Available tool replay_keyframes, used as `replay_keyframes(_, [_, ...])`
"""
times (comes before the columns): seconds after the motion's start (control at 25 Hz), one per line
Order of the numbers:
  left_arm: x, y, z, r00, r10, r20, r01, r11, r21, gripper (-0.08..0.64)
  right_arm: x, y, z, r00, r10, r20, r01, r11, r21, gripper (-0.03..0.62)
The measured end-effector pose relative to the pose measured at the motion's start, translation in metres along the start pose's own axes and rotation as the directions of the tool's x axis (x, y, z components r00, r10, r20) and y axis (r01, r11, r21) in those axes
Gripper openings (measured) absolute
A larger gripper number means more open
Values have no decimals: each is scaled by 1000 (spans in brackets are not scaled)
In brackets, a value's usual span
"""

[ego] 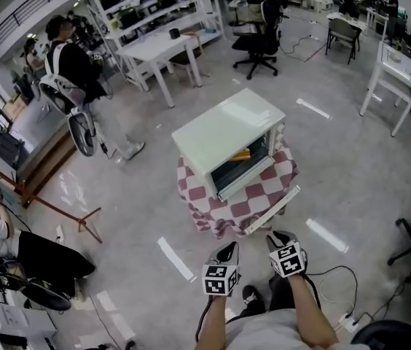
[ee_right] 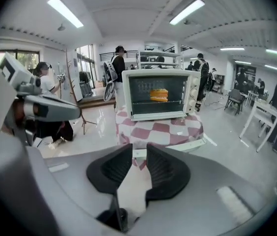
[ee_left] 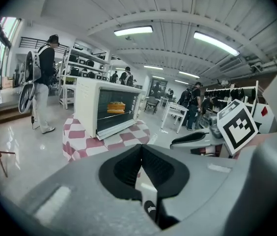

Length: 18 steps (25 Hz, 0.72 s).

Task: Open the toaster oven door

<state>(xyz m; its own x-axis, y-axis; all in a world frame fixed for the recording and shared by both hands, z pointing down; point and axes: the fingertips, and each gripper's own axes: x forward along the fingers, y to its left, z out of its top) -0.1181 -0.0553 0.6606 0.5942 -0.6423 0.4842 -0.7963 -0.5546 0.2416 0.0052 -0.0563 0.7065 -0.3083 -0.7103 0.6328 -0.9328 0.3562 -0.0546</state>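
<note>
While my right claw [ee_right: 139, 152] hangs spread and empty and my left claw [ee_left: 139, 149] sits pressed together, I should reach the right one to the toaster oven [ee_right: 158, 95], far ahead on the checkered cloth [ee_right: 160, 130], and pinch its shut door [ee_right: 157, 101] squarely at the top edge.

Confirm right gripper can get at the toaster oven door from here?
Probably, after closing the gap: the right gripper is open and empty, faces the toaster oven door head-on, and nothing stands between them.
</note>
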Motion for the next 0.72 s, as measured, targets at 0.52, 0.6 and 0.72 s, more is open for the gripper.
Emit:
replay_keyframes(0.52, [9,-23,22,998,-59,29,58,998,40,3,-46,10,34,982,19,187,-40,993,109,89])
replay_keyframes(0.6, [9,-22,22,998,-58,30,57,998,39,3,-48,12,39,978,15,208,-39,993,110,89])
replay_keyframes(0.72, [7,-21,23,997,-61,38,60,998,30,3,-51,20,43,973,11,230,-36,994,104,87])
